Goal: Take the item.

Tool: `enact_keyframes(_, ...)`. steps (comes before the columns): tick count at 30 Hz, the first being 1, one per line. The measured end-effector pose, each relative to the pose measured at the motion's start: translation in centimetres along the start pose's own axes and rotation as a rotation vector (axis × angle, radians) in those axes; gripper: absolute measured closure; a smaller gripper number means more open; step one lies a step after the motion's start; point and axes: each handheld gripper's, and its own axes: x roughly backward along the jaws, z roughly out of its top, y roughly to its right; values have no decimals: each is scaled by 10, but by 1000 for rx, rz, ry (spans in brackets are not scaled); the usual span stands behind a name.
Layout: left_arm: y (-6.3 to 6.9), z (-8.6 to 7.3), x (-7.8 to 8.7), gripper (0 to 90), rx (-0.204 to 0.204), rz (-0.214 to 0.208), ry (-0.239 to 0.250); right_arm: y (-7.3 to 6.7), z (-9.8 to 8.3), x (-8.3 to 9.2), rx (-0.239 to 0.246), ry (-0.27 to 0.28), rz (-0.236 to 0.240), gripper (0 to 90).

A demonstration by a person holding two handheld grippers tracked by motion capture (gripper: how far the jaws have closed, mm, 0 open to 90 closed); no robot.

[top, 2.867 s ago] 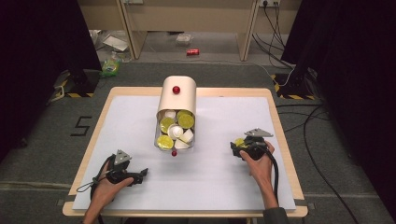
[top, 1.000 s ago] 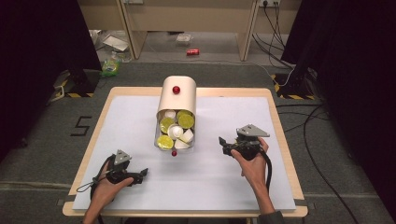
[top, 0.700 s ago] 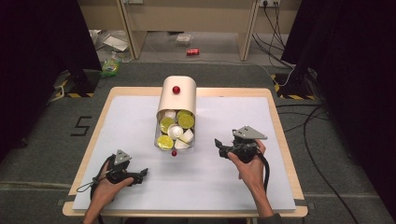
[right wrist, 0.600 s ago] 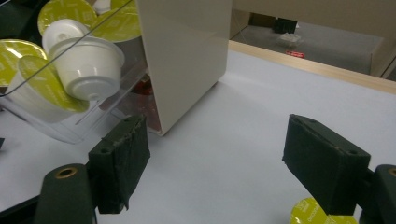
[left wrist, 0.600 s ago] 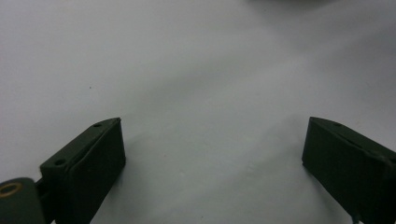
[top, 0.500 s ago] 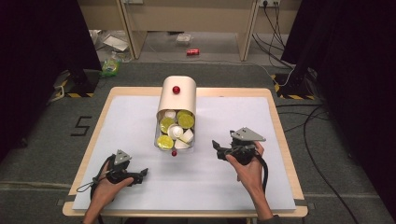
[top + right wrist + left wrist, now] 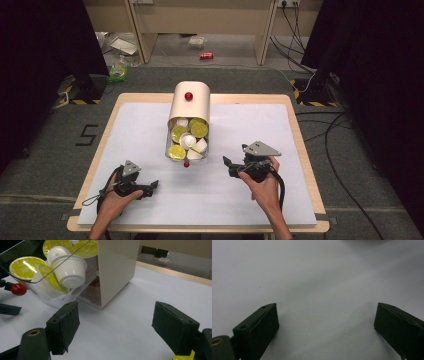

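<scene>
On the white table [image 7: 300, 150], high view: right gripper [image 7: 229, 165] near the capsule dispenser [image 7: 189, 120], left gripper [image 7: 152, 187] resting low left. Left gripper view: jaws wide apart, nothing between. Right gripper view: jaws spread, empty, dispenser [image 7: 117, 267] and capsules [image 7: 67, 267] just ahead.

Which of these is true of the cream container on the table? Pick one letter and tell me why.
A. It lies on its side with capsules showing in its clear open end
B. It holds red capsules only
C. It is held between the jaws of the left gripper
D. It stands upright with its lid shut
A: the cream container lies on its side, and yellow-lidded and white capsules show through its clear end facing the person; neither gripper touches it.
</scene>
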Motion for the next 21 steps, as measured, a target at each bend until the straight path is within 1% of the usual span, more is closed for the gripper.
enact_keyframes(9, 0, 0, 0, 48, 1, -1, 1, -10, 2, 4, 15, 7, 18, 220)
enact_keyframes(16, 0, 0, 0, 48, 1, -1, 1, -14, 1, 4, 21, 10, 29, 220)
enact_keyframes(21, 0, 0, 0, 48, 0, 0, 1, -20, 1, 4, 32, 4, 40, 220)
